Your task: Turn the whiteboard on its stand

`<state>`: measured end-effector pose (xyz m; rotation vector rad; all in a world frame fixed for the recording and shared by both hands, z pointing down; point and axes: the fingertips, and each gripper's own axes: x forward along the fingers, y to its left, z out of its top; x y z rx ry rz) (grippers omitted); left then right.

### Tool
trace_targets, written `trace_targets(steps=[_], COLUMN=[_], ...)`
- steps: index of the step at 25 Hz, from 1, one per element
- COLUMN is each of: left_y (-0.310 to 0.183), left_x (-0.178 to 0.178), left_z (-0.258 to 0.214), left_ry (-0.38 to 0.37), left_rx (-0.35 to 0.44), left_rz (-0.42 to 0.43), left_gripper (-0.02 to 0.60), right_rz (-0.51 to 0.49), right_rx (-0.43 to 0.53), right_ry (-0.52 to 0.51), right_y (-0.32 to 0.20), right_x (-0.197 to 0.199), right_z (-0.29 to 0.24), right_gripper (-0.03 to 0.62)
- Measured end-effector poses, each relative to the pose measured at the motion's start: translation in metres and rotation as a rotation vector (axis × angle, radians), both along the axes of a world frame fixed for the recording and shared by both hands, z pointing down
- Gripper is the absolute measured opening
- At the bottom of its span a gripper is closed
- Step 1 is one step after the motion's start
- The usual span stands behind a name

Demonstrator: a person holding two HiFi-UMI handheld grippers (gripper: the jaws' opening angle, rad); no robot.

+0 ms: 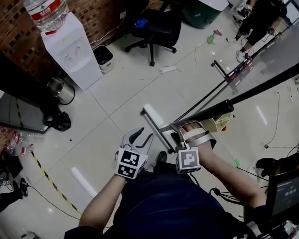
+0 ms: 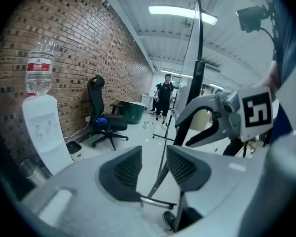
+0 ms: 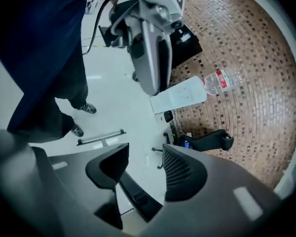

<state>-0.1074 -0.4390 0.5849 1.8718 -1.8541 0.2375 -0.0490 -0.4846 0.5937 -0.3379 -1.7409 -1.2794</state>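
Pale tiled floor [image 1: 120, 99] with water dispenser [image 1: 72, 51], small bin [image 1: 103, 59], black office chair [image 1: 157, 26], whiteboard stand's foot [image 1: 157, 130].

Office: brick wall [image 1: 5, 14], water dispenser [image 1: 72, 54], swivel chair [image 1: 159, 26]

I'm holding the right gripper [image 1: 193, 129] at the whiteboard's [image 1: 284, 54] dark edge, frame centre; the left gripper [image 1: 143, 136] is hovering just left, jaws apart.
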Motion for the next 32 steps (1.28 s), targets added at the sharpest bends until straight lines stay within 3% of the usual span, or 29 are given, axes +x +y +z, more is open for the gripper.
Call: trace_targets(steps=[2, 6, 11, 15, 18, 22, 24, 26, 29, 32], left_y=[0.001, -0.033, -0.100, -0.134, -0.159, -0.189, -0.195, -0.196, -0.193, -0.192], left_x=[-0.004, 0.004, 0.059, 0.096, 0.119, 0.123, 0.125, 0.128, 0.128, 0.132], left_z=[0.003, -0.020, -0.071, -0.121, -0.119, -0.107, -0.107, -0.110, -0.112, -0.107], left_ry=[-0.048, -0.055, -0.014, -0.050, -0.096, -0.107, -0.112, -0.135, -0.176, -0.166], left_rx=[0.001, 0.090, 0.252, 0.373, 0.364, 0.337, 0.355, 0.369, 0.337, 0.341], left_rz=[-0.015, -0.012, 0.131, 0.230, 0.272, 0.238, 0.247, 0.266, 0.274, 0.280], left_gripper=[0.158, 0.160, 0.183, 0.267, 0.290, 0.290, 0.270, 0.180, 0.169, 0.167], right_rz=[0.106, 0.461, 0.877, 0.972, 0.983, 0.997, 1.003, 1.016, 1.044, 1.076], right_rx=[-0.190, -0.634, -0.971, -1.031, -1.044, -1.061, -1.066, -1.062, -1.045, -1.026], right_ry=[-0.108, -0.347, -0.591, -0.671, -0.682, -0.695, -0.700, -0.702, -0.703, -0.706], right_y=[0.009, -0.002, -0.038, -0.038, -0.032, -0.026, -0.026, -0.026, -0.026, -0.020], right_x=[-0.003, 0.017, 0.060, 0.081, 0.090, 0.095, 0.096, 0.099, 0.101, 0.101], right_z=[-0.014, -0.042, -0.039, -0.037, -0.034, -0.031, -0.031, -0.030, -0.029, -0.028], right_gripper=[0.196, 0.169, 0.160, 0.152, 0.150, 0.150, 0.150, 0.147, 0.142, 0.138])
